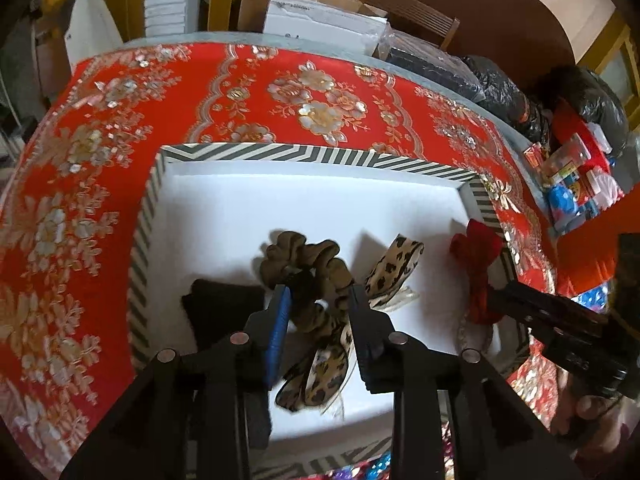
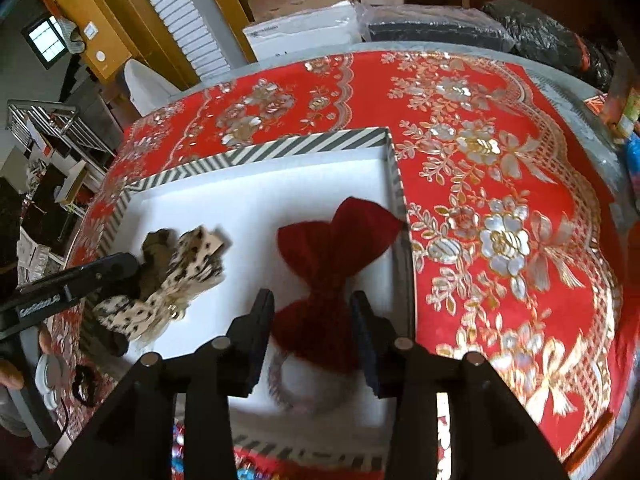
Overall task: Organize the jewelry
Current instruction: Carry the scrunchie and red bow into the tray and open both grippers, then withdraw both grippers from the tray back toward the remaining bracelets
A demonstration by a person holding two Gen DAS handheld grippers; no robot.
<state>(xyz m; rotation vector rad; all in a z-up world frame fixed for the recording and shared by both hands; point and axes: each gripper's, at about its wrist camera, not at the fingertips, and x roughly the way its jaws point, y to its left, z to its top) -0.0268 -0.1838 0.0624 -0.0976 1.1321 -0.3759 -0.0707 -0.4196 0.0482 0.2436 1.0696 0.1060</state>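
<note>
One striped-rim tray [image 1: 312, 156] on the red floral tablecloth [image 1: 100, 160].

Inside: one brown scrunchie [image 1: 304, 260], one leopard bow [image 1: 394, 270], one red bow [image 2: 336, 264] at 3 o'clock.

Left gripper [image 1: 318, 294] parted, straddling the scrunchie.

Right gripper [image 2: 312, 300] parted astride the red bow; contact unclear.

A counter [image 2: 500, 92] draped in red cloth with gold and silver flowers carries a shallow white tray [image 2: 280, 148] with a black-and-white striped rim.

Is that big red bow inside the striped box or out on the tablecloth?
Inside. The red bow lies on the white floor of the striped box, one tip reaching the right wall. The right tool's fingers stand either side of it.
</note>
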